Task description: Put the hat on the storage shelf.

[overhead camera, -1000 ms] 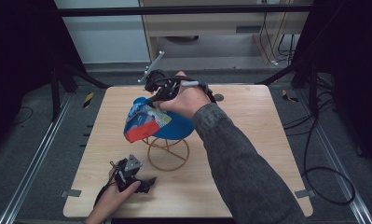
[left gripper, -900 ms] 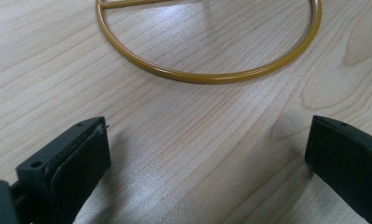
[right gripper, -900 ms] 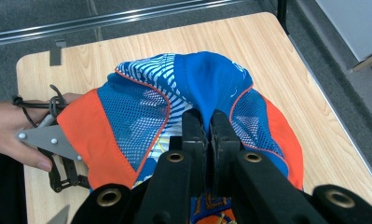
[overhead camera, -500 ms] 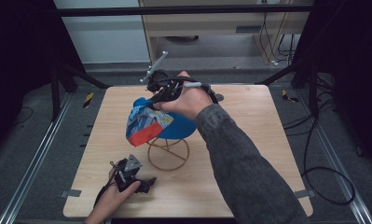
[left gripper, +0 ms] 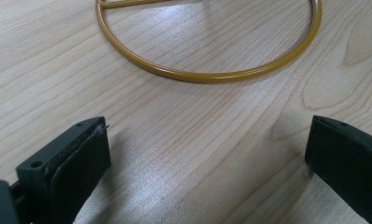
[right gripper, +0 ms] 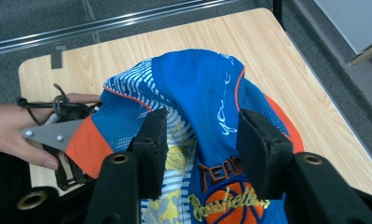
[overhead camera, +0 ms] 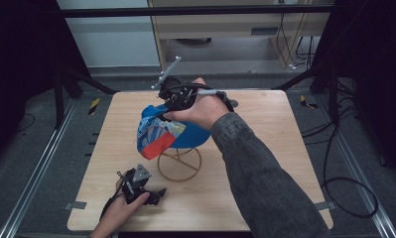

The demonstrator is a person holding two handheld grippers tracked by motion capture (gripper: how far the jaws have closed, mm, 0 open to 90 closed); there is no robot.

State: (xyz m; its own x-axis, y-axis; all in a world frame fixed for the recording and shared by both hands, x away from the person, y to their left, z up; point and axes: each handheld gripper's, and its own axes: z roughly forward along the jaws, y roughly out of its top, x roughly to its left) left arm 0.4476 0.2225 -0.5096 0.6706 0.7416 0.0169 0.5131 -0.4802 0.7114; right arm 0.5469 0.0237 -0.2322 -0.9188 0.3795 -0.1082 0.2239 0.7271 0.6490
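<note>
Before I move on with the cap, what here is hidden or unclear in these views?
- High view: the top of the gold wire stand is covered by the blue cap.
- High view: the right gripper tips are too small to tell whether they touch the cap; its jaws have just been opening.
- Left gripper view: the stand's ring is cut off by the top edge.
- Right gripper view: the cap's embroidered lettering is partly blocked by the jaws.
</note>
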